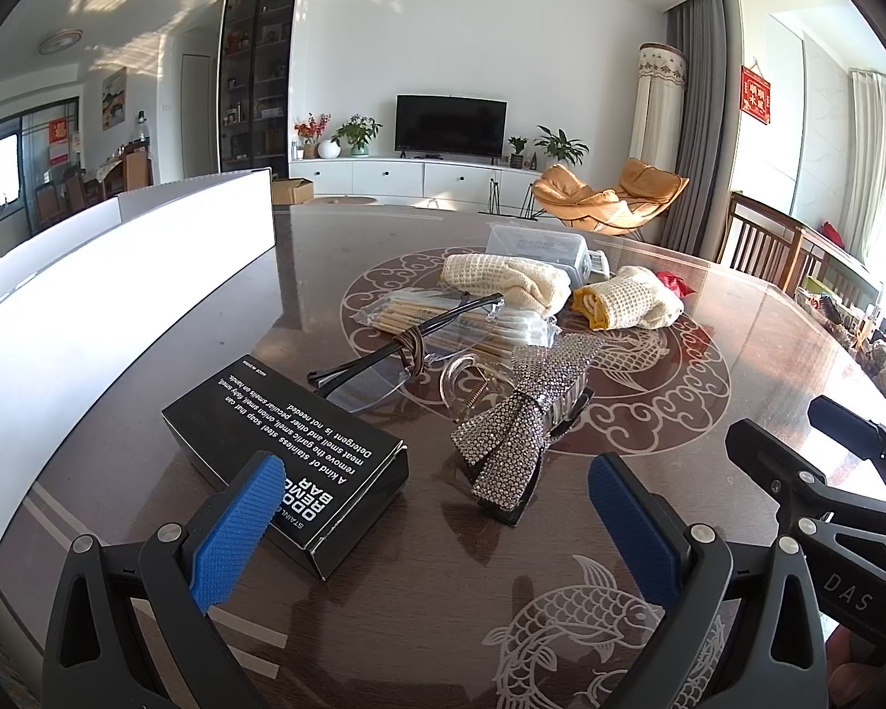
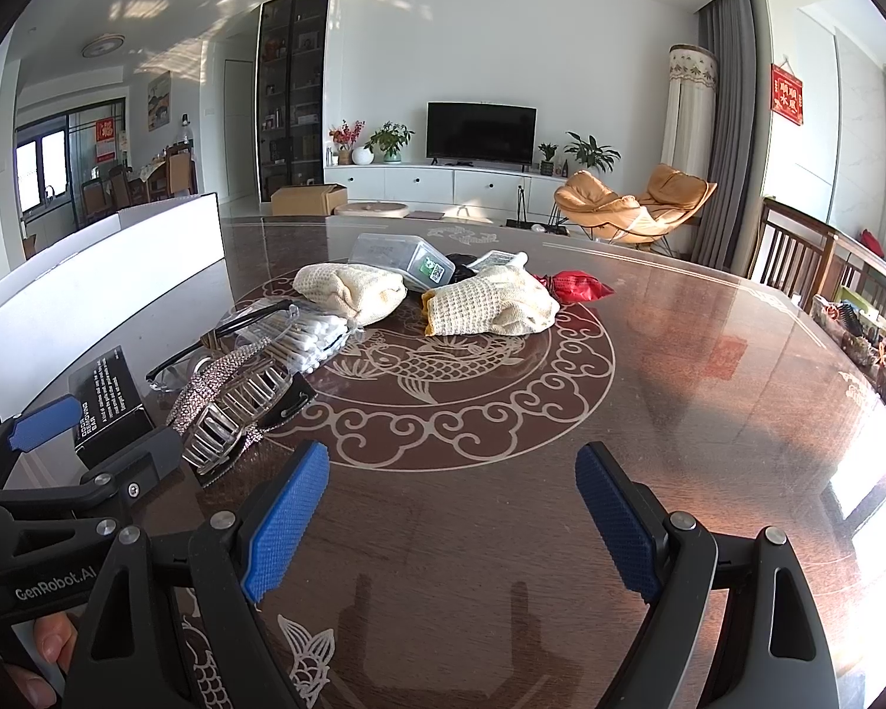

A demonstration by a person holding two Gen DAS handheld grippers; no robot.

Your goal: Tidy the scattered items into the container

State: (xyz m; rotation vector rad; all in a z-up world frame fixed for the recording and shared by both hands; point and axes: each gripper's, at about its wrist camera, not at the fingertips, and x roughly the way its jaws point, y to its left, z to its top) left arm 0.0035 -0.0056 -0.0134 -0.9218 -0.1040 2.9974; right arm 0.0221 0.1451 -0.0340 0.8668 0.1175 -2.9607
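Sunlit lounge, television [image 1: 450, 125], tan armchair [image 2: 635, 205]

left hand-held gripper [image 1: 431, 520]: black frame | blue ribbed pads | silver screws | right hand-held gripper [image 2: 452, 523]: same

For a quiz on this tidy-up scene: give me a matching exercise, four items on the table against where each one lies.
Items:
1. black box
2. rhinestone bow clip
3. red wrapper
4. clear plastic case

Places:
A. far side of the pile, behind the cream knitted cloths
B. to the right of the cream cloths
C. nearest the white container, printed side up
D. near the middle, lying over a clear claw clip

Pairs: 1-C, 2-D, 3-B, 4-A
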